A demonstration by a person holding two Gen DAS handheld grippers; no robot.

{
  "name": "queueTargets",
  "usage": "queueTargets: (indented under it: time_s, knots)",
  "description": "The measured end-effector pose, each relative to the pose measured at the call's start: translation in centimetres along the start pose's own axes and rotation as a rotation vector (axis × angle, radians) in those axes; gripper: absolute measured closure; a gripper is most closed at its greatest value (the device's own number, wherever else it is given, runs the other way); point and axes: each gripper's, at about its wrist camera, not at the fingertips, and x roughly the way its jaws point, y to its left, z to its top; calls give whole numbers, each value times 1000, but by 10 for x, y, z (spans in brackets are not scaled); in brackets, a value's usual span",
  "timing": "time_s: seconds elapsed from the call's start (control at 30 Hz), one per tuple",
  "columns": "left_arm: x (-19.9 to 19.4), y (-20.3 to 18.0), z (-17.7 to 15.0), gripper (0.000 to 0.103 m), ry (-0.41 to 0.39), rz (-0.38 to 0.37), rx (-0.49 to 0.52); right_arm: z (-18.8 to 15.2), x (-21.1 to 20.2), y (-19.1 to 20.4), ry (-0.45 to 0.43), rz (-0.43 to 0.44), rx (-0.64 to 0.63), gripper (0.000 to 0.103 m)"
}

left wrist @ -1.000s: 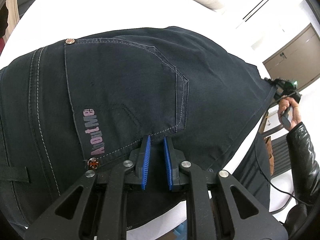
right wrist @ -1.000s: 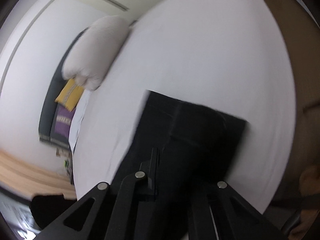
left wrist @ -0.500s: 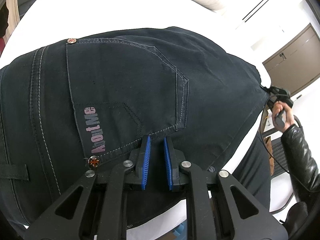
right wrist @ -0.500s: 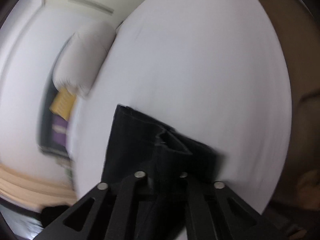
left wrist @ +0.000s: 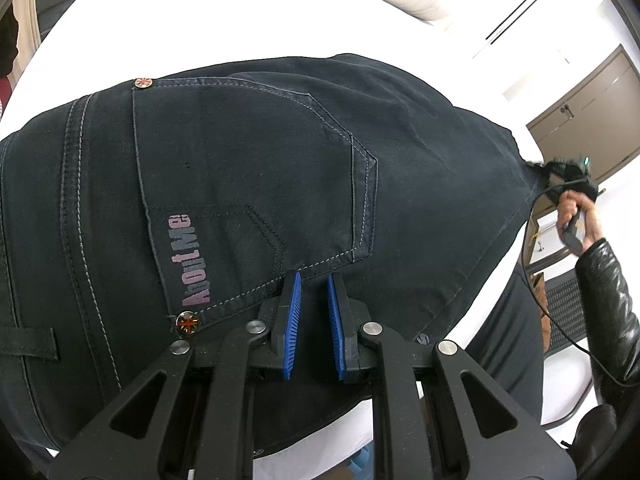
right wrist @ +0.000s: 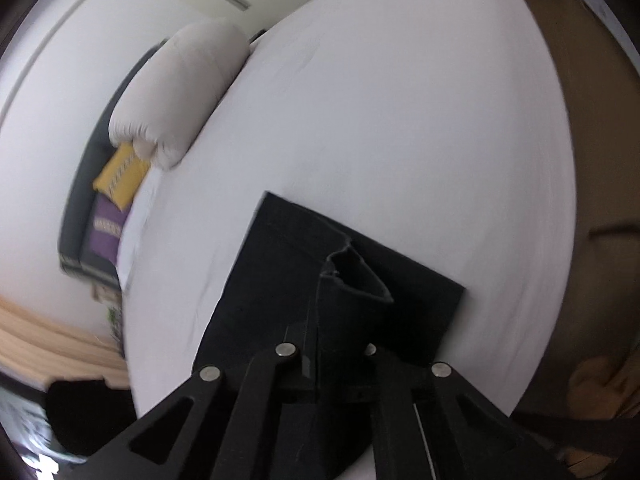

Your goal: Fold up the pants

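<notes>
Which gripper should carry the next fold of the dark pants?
Right. The right gripper already pinches the hem of the dark denim pants; the left gripper sits open-jawed at the back pocket.

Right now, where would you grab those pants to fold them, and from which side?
Judging by the pose, take the pants at the near edge, where the left gripper sits with blue pads apart. They lie flat on the bed, so come in low from that edge.
</notes>
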Motion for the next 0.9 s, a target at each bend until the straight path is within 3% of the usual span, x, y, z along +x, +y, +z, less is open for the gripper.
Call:
queueTargets:
  time_s: [0.13,0.23,0.33,0.43,0.53,0.63,0.73,0.9]
  knots:
    - [0,-1,0,89,-1,3,-1,20,-22,67,-49,66,-160,99]
    - [0,0,0,89,-2,3,-1,35,-48,118,-102,185,-254,99]
    - [0,0,0,89,-4,-1,-3,39,-70,135,-139,303,-277,100]
    - [0,1,-1,89,-5,-1,-1,31,-56,107,-125,268,-204,100]
    - [-2,1,-3,89,-7,-7,-1,26,-19,41,-56,178,9,100]
    - [-3,2,-4,89,-8,-6,-1,4,25,-33,70,36,201,99]
    - [-3,0,-4,89,-7,1,1,-8,20,-61,40,164,286,103]
    - [-1,-6,-3,89,-6,13,1,-12,3,-51,3,123,240,97]
